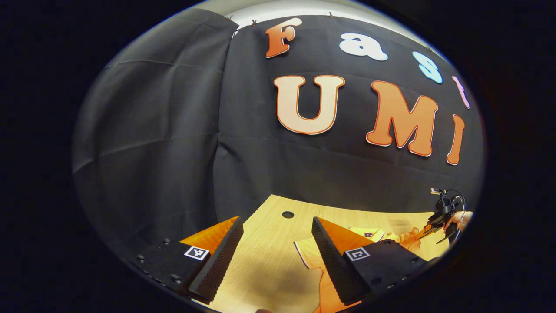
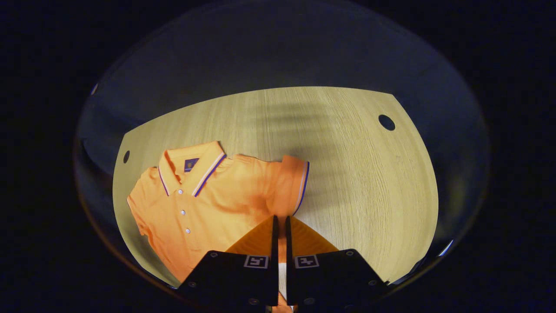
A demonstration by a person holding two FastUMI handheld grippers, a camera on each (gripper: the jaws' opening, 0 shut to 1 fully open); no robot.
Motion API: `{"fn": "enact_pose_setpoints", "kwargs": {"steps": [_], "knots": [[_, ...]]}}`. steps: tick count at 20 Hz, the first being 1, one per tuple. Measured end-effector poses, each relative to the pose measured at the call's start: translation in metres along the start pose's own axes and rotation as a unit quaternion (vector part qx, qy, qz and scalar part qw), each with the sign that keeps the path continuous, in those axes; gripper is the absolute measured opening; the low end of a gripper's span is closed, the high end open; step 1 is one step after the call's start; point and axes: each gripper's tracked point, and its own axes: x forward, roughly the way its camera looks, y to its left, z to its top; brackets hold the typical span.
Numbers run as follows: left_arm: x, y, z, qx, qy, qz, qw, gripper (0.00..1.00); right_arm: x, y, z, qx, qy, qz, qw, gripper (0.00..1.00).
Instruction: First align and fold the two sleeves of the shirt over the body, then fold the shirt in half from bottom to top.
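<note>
An orange polo shirt (image 2: 204,204) lies face up on the wooden table (image 2: 356,174), buttons showing and its striped collar (image 2: 191,167) toward the far edge. My right gripper (image 2: 280,219) is shut on the fabric at the base of the striped-cuff sleeve (image 2: 294,182), which rises slightly toward the fingers. In the left gripper view, my left gripper (image 1: 276,219) hangs open above bare table, to the left of the shirt (image 1: 310,254). Farther right in that view, the right gripper (image 1: 436,219), held by a hand (image 1: 462,219), pinches a raised bit of orange cloth.
The table has a round hole near its far right corner (image 2: 386,122) and another at the far left (image 2: 126,156); one hole (image 1: 287,214) sits just ahead of my left gripper. Black cloth walls close in behind the table. Bare wood stretches to the right of the shirt.
</note>
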Motion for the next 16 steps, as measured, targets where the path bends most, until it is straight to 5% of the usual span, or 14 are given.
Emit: {"fn": "enact_pose_setpoints", "kwargs": {"steps": [8,16], "knots": [[-0.001,0.037,-0.002,-0.01,0.0,0.0,1.0,0.97,-0.038,0.077,0.001,-0.049,-0.027,0.029,0.998,0.07],[0.002,0.076,-0.021,-0.014,0.022,0.015,1.0,0.98,-0.028,0.154,-0.01,-0.103,-0.027,0.066,0.992,0.07]]}}
